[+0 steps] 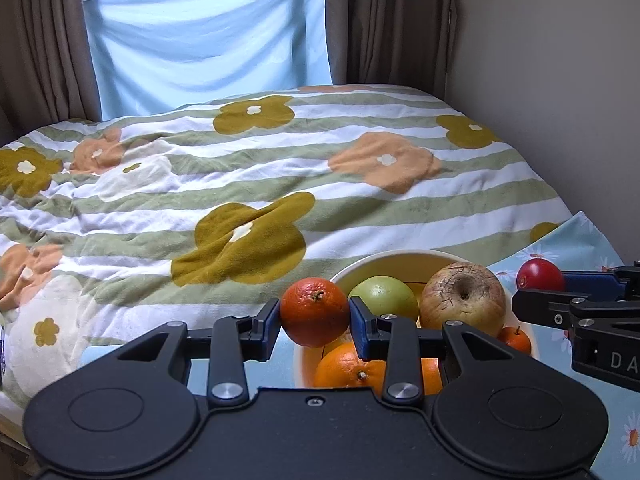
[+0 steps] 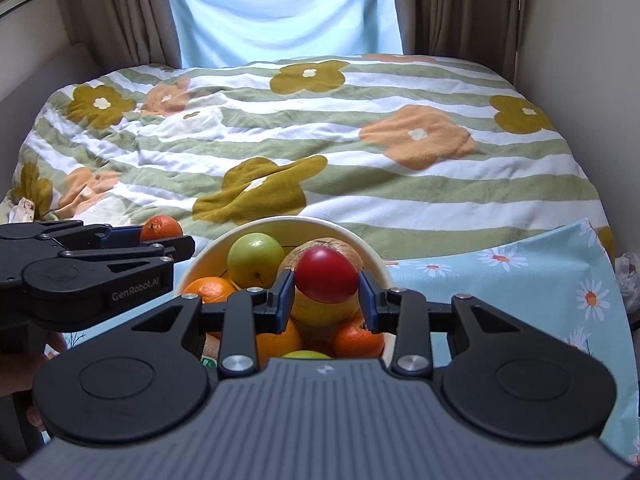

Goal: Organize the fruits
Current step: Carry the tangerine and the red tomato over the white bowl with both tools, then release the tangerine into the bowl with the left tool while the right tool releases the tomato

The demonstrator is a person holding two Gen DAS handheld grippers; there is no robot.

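Observation:
My left gripper (image 1: 315,314) is shut on a deep-orange tangerine (image 1: 314,311) and holds it above the left rim of a cream bowl (image 1: 400,258). My right gripper (image 2: 326,292) is shut on a small red fruit (image 2: 326,275) and holds it over the bowl (image 2: 280,222). The bowl holds a green apple (image 2: 255,259), a wrinkled brownish apple (image 1: 464,300), oranges (image 1: 352,366) and small tangerines (image 2: 357,336). The left gripper with its tangerine (image 2: 161,228) shows at the left of the right wrist view; the right gripper with the red fruit (image 1: 539,275) shows at the right of the left wrist view.
The bowl stands on a light-blue daisy-print cloth (image 2: 520,280). Behind it lies a bed with a striped floral blanket (image 1: 280,168). Brown curtains (image 1: 384,20) and a blue sheet (image 1: 208,40) hang at the window. A wall (image 1: 560,80) runs along the right.

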